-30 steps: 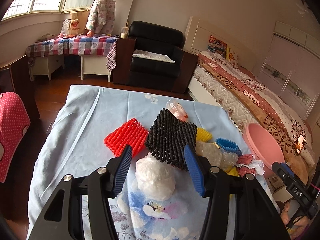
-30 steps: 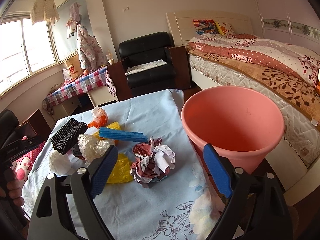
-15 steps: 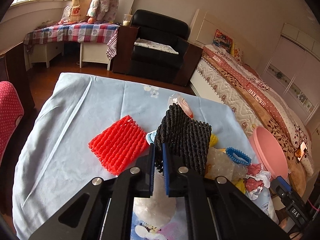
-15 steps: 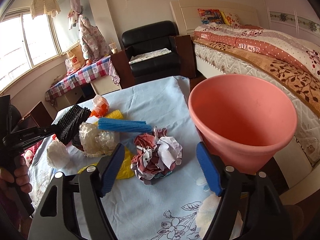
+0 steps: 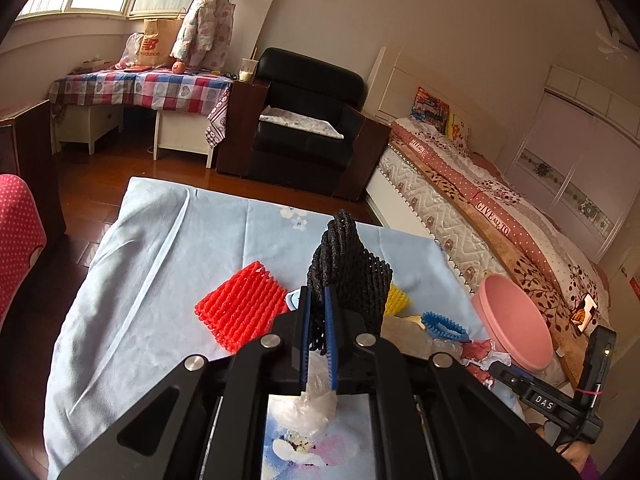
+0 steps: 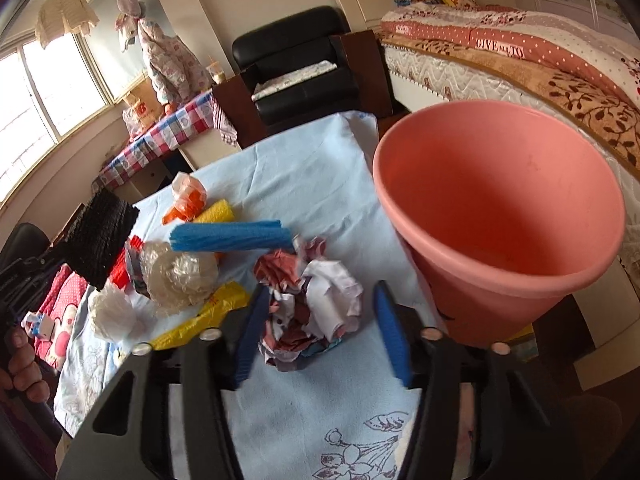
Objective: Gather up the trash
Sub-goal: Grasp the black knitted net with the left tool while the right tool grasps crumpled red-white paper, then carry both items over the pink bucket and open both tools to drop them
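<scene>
My left gripper (image 5: pixel 316 300) is shut on the near edge of a black foam net (image 5: pixel 348 264), which stands up off the blue flowered cloth (image 5: pixel 180 240). The right wrist view shows the same net (image 6: pixel 100 236) hanging at the far left. My right gripper (image 6: pixel 320 290) straddles a crumpled red-and-white paper wad (image 6: pixel 312 312). Its jaws are closing, and a gap still shows between the wad and the right pad (image 6: pixel 390 332). A pink bucket (image 6: pixel 480 300) stands just right of that gripper, off the table's edge.
Loose trash lies on the cloth: a red foam net (image 5: pixel 244 304), a white plastic wad (image 5: pixel 304 408), a blue foam net (image 6: pixel 232 236), a yellow foam piece (image 6: pixel 216 212), a clear plastic wad (image 6: pixel 180 276) and a yellow bag (image 6: pixel 200 316). A bed and a black armchair stand beyond.
The left jaws went from wide apart to shut on the black net and raised it. The right gripper dropped over the paper wad while its jaws narrowed.
</scene>
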